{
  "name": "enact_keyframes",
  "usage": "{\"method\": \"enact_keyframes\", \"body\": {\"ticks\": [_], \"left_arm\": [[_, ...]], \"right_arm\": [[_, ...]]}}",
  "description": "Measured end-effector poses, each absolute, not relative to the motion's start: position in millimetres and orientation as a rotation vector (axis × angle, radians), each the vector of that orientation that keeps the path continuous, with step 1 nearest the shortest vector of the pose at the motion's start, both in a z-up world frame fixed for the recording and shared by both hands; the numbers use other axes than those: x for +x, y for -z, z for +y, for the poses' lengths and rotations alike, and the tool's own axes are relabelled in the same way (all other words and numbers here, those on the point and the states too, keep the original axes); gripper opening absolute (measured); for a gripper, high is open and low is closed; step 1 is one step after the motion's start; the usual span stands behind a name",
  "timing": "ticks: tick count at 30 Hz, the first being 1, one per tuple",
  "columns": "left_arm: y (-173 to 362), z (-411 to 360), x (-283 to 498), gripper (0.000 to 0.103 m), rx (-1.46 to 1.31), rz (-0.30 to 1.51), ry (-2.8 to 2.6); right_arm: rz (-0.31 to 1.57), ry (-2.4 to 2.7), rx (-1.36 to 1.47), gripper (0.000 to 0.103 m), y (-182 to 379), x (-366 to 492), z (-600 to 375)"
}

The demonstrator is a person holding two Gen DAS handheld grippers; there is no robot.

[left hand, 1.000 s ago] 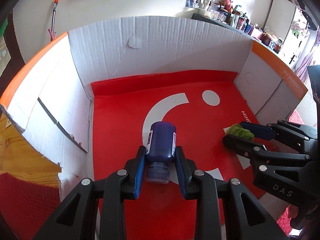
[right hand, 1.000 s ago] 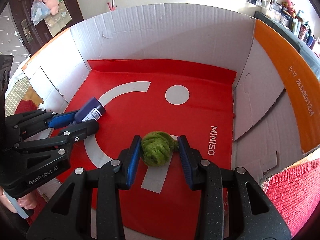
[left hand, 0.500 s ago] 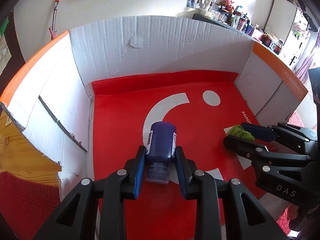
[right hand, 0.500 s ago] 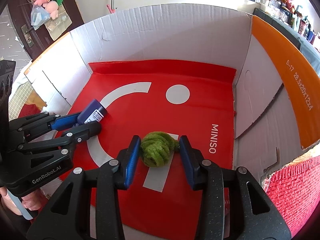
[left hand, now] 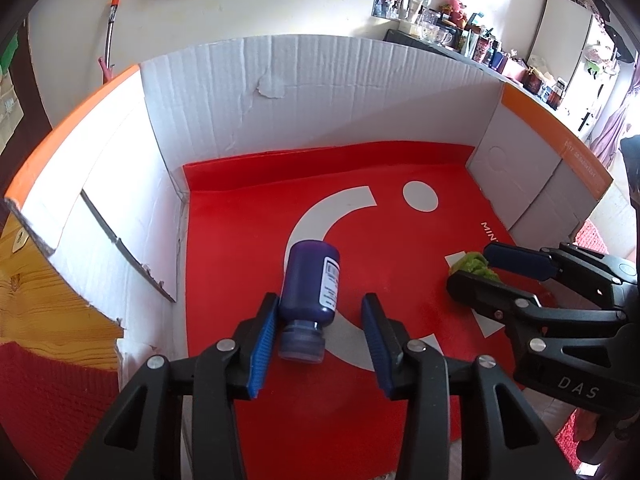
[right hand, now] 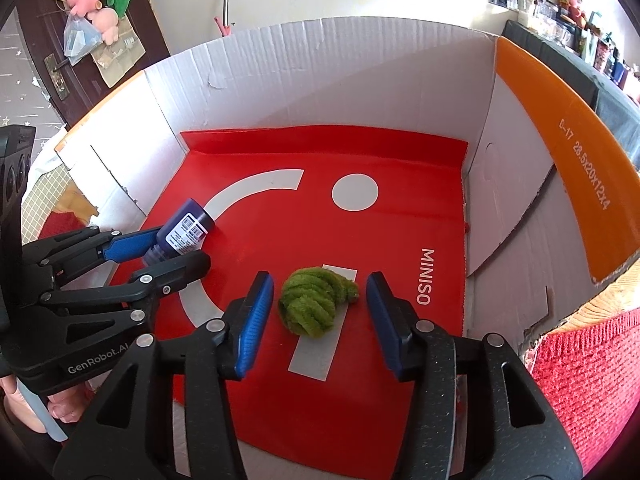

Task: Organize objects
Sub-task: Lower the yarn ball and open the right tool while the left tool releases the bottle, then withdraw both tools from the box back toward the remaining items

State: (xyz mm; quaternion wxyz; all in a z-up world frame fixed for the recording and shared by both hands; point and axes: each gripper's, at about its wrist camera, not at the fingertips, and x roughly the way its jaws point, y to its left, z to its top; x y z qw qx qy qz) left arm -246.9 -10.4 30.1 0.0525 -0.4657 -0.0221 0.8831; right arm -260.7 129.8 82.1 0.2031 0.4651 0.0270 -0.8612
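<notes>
A dark blue bottle [left hand: 310, 288] lies on its side on the red floor of the cardboard box [left hand: 320, 92], cap toward me. My left gripper [left hand: 320, 308] is open around it; the left pad touches the bottle, the right pad stands apart. The bottle also shows in the right wrist view [right hand: 182, 234]. A green fuzzy ball [right hand: 314, 306] lies on the red floor between the open pads of my right gripper [right hand: 320, 288], touching neither. It also shows in the left wrist view [left hand: 474, 264], between the fingers of the right gripper [left hand: 476, 270].
The box has white corrugated walls [right hand: 320, 80] with orange flaps [right hand: 568, 160]. Its red liner reads MINISO [right hand: 426, 276]. A red mat [right hand: 592, 364] lies outside the box at the right. A cluttered shelf [left hand: 480, 48] is far behind.
Both grippers have opened. The left let go of the blue bottle, which rolled slightly to show its label. The right let go of the green ball, which lies on the liner.
</notes>
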Motion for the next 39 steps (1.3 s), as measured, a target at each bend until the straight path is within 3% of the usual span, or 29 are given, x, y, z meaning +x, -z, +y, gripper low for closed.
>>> {"method": "enact_keyframes", "body": {"ticks": [17, 27, 30, 39], "left_arm": [[-42, -17, -234, 0.052, -1.368, -0.053, -2.724], [-54, -14, -222, 0.066, -1.329, -0.031, -2.753], [-56, -13, -220, 0.068, -1.320, -0.027, -2.761], [-61, -11, -206, 0.074, -1.297, -0.016, -2.787]], "right_arm": [[0.062, 2.419, 1.244, 0.062, -89, -250, 126], [0.054, 2.437, 1.211, 0.066, -96, -240, 126], [0.055, 2.449, 1.197, 0.075, -99, -236, 127], [0.039, 2.464, 1.173, 0.076, -104, -223, 130]]}}
